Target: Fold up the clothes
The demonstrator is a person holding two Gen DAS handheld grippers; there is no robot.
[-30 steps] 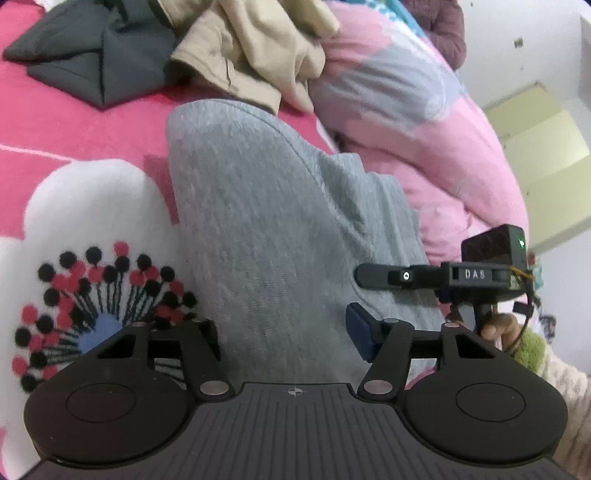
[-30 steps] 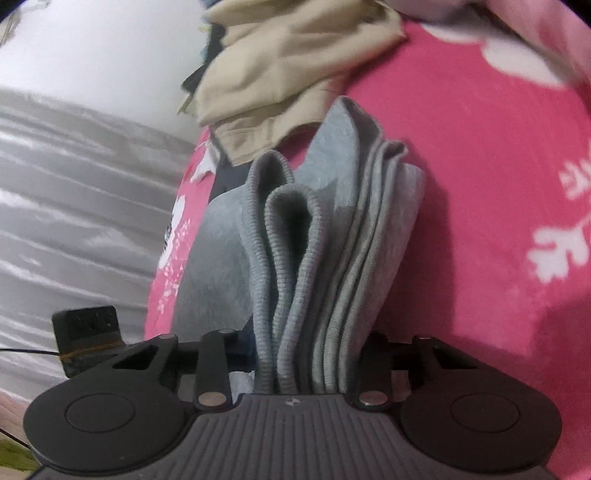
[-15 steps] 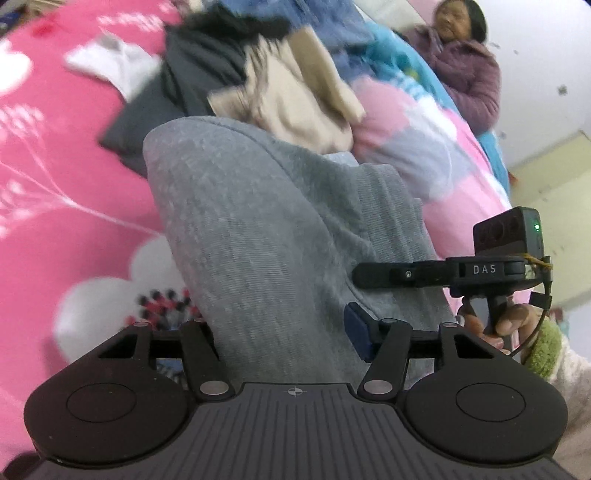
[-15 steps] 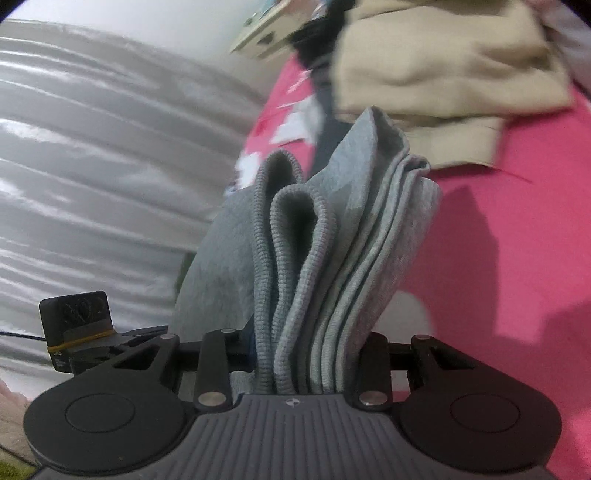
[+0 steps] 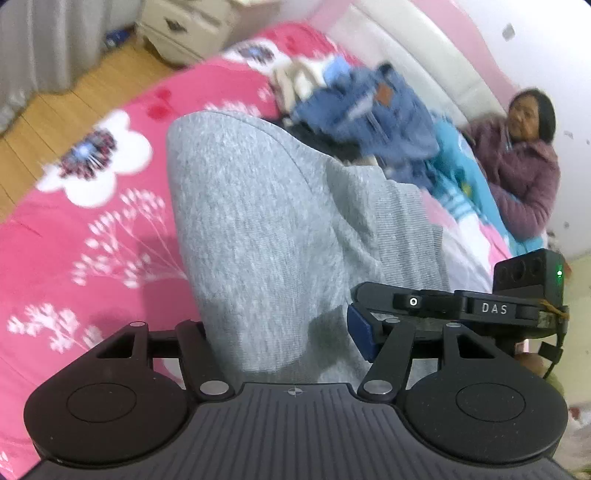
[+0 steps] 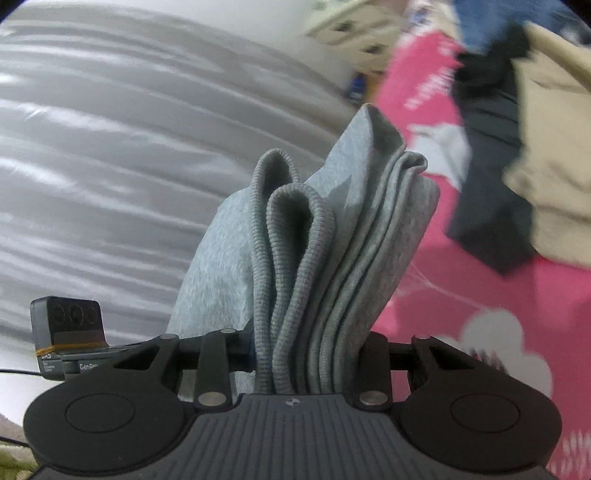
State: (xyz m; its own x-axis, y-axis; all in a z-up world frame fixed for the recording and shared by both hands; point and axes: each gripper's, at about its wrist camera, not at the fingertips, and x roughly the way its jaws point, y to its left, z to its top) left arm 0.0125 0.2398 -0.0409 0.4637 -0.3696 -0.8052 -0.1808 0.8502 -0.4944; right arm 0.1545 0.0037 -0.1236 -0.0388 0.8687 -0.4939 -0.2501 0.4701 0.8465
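Note:
A folded grey garment point(image 5: 258, 221) rises out of my left gripper point(image 5: 277, 332), whose fingers are shut on its thick lower part. The same grey garment point(image 6: 332, 240) shows edge-on in the right wrist view as several stacked layers with a ribbed cuff, and my right gripper point(image 6: 306, 347) is shut on that stack. The right gripper point(image 5: 461, 306) appears at the garment's right side in the left wrist view. The left gripper point(image 6: 66, 343) shows at the lower left of the right wrist view. The garment hangs lifted above the pink bedspread point(image 5: 92, 229).
A pile of clothes lies beyond: blue jeans point(image 5: 373, 110), a beige garment point(image 6: 546, 155), a dark garment point(image 6: 491, 184). A person in a purple jacket point(image 5: 524, 173) sits at the bed's far right. Wooden floor point(image 5: 55, 110), a nightstand point(image 5: 184, 26) and a grey curtain point(image 6: 110, 147) border the bed.
Both grippers have swung up and turned with the grey garment still held. The views now reach the far clothes pile, the floor and the curtain instead of the near bedspread.

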